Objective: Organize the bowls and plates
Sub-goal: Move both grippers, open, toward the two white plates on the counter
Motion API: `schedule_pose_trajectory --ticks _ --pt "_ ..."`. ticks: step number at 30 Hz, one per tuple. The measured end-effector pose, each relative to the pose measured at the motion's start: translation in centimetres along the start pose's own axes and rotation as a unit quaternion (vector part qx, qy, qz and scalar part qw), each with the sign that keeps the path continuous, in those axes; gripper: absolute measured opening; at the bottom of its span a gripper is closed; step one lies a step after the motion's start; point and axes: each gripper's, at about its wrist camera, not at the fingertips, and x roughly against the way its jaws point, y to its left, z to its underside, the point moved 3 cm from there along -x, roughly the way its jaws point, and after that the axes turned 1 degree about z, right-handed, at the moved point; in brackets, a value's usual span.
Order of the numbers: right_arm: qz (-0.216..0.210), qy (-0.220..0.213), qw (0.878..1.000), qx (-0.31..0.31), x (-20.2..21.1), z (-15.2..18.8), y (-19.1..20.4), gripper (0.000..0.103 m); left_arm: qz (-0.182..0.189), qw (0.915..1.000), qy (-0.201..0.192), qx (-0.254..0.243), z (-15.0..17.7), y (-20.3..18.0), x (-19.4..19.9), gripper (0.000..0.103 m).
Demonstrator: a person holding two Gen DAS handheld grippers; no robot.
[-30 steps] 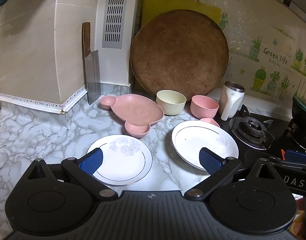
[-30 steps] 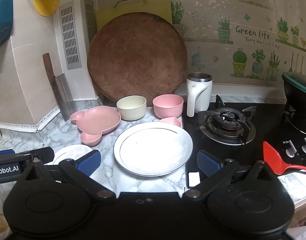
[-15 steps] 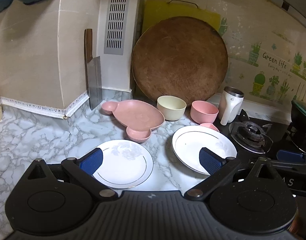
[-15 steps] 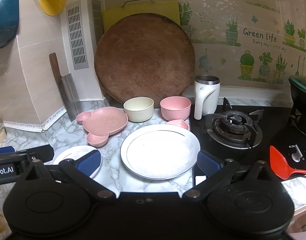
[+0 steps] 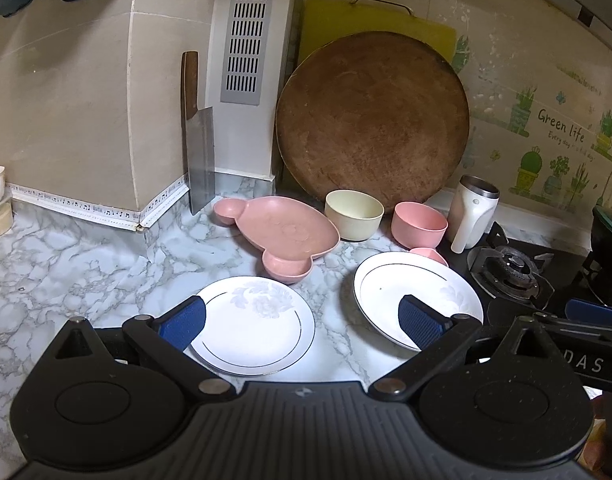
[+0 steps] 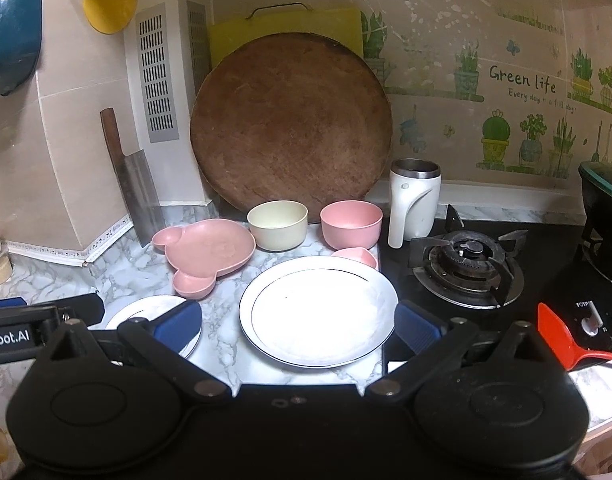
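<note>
Plates and bowls sit spread over the marble counter (image 5: 66, 264) ahead of both my grippers. My left gripper (image 5: 302, 318) hangs low over the near edge of the counter, level and pointing toward the back wall, its jaws spread wide and holding nothing. The small white plate (image 5: 254, 324) lies between its blue pads (image 5: 182, 318), nearer the left one, which overlaps the plate's left rim in this view; I cannot tell if they touch. My right gripper (image 6: 298, 326) is posed the same way just to the right, jaws released and empty, with the large white plate (image 6: 317, 312) lying between its fingers and filling most of the gap. Behind the plates lies the pink mouse-shaped dish (image 6: 208, 250), with the cream bowl (image 6: 278, 224) and the pink bowl (image 6: 350, 224) side by side beyond it, and a small pink dish (image 6: 355, 257) peeking out behind the large plate. A round wooden board (image 6: 292, 124) leans on the wall behind them, a cleaver (image 5: 200, 152) stands to the left, and a white mug (image 6: 413, 204) stands next to the gas burner (image 6: 467, 264).
</note>
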Motion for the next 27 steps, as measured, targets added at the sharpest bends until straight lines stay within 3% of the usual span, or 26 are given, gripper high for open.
schedule_pose_trajectory --ticks 14,27 --pt "0.002 -0.008 1.0 -0.004 -0.2 -0.5 -0.4 0.103 0.002 1.0 -0.009 -0.003 -0.4 -0.2 -0.1 0.103" --pt "-0.003 0.008 1.0 -0.007 -1.1 -0.2 -0.7 0.103 -0.007 0.9999 0.008 0.007 0.1 0.0 -0.9 0.103"
